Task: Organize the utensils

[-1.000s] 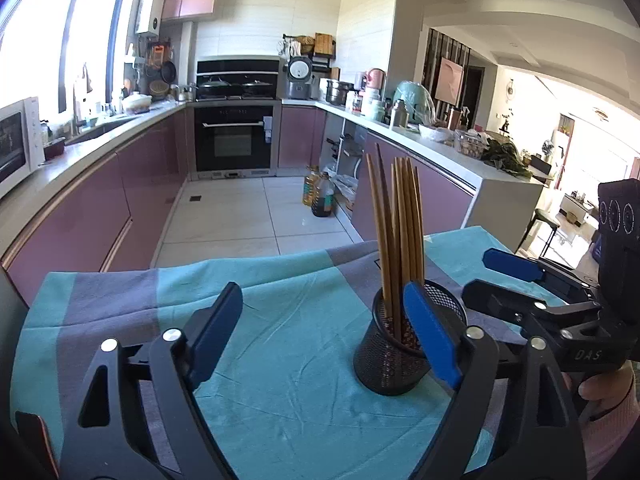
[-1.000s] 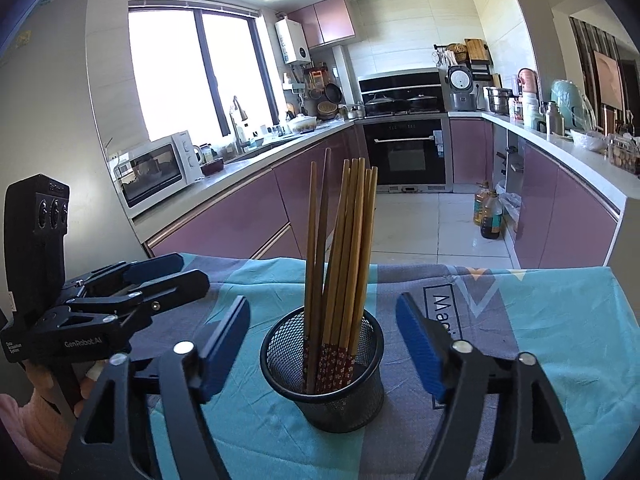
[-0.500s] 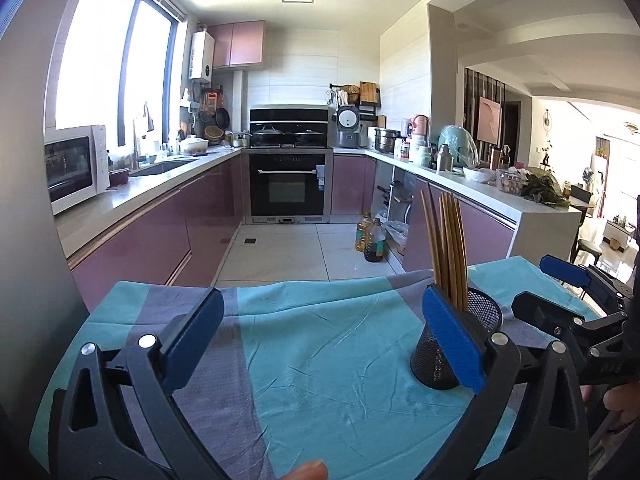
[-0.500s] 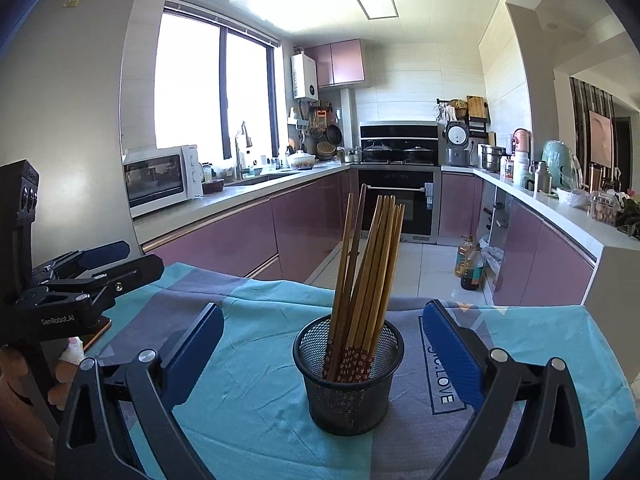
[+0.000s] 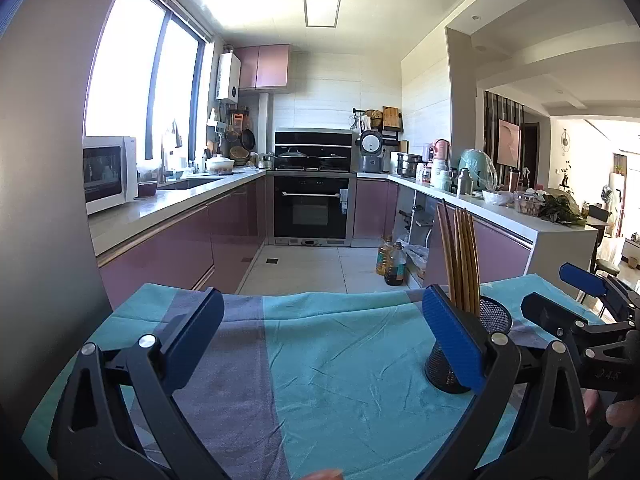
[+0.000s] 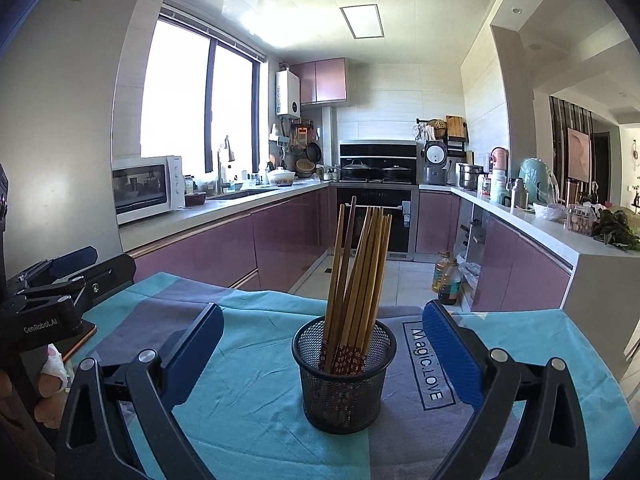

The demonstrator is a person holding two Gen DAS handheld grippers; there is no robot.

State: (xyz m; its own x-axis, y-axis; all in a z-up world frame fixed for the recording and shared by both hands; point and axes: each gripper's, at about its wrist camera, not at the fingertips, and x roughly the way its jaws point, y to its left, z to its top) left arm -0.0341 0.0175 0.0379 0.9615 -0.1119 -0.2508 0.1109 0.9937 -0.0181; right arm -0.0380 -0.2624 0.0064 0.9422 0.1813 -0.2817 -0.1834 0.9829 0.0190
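Blue ribbed pads line both grippers, and each pair has just been opening to a wide spread with nothing between them. Nearest the lens, the right gripper (image 6: 318, 348) frames open teal-and-grey cloth (image 6: 248, 396) on either side of one black wire-mesh cup (image 6: 343, 376), which stands upright on the table clear of both pads. In the cup lean wooden chopsticks (image 6: 358, 268), roughly eight to ten, slim and straight, fanned against the rim, their lower ends patterned red and white. The left gripper (image 5: 320, 336) hovers over bare cloth, wrinkled and woven, with the cup just outside its right pad. Printed on a grey band of the cloth is "Magic.LOVE". The table's far edge drops to a pale tiled floor, a broad free aisle between two runs of glossy mauve cabinets (image 6: 224, 248). Two oil bottles (image 6: 447, 280) stand on the floor at the right run; one white microwave (image 6: 146, 188) sits on the left counter, one black oven (image 5: 311, 210) at the far wall.
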